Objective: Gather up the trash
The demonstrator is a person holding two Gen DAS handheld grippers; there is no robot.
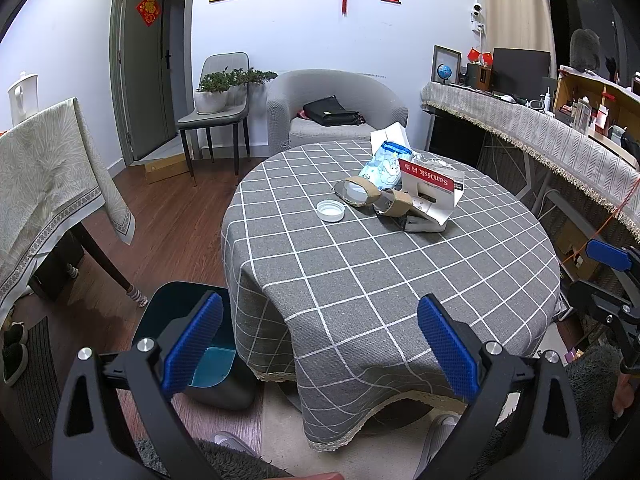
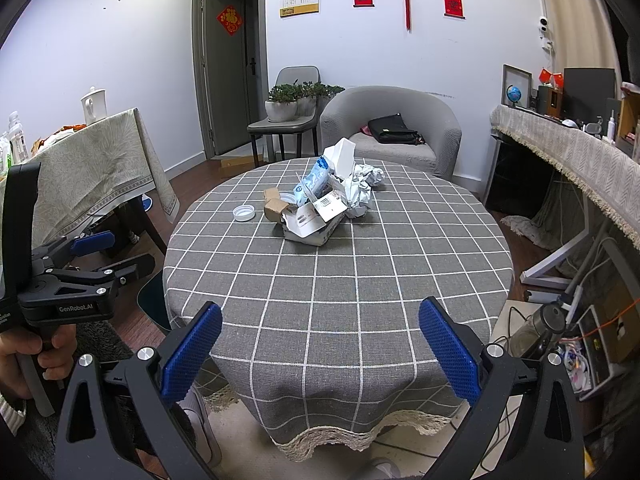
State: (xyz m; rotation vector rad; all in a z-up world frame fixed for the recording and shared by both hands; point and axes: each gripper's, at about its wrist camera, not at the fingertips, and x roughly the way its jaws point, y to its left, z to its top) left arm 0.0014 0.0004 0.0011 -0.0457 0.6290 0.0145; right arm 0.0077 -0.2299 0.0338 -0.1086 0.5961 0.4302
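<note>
Nothing appears to have been collected yet. The round table (image 1: pixel 400 280) fills the middle of both views, and all the trash is seen still heaped toward its far side, upper middle of each frame. A dark bin (image 1: pixel 200 344) stands on the floor at the lower left of the left wrist view; only a pale blue liner is made out inside. In the pile are a torn white box (image 2: pixel 316 220), crumpled paper (image 2: pixel 364 188), a blue packet (image 1: pixel 382 168), cardboard scraps (image 1: pixel 384 198) and, just beside them, a white cap (image 1: pixel 330 211). The left gripper (image 1: pixel 320 344) and right gripper (image 2: pixel 320 352) are held wide apart and empty, well short of the pile.
</note>
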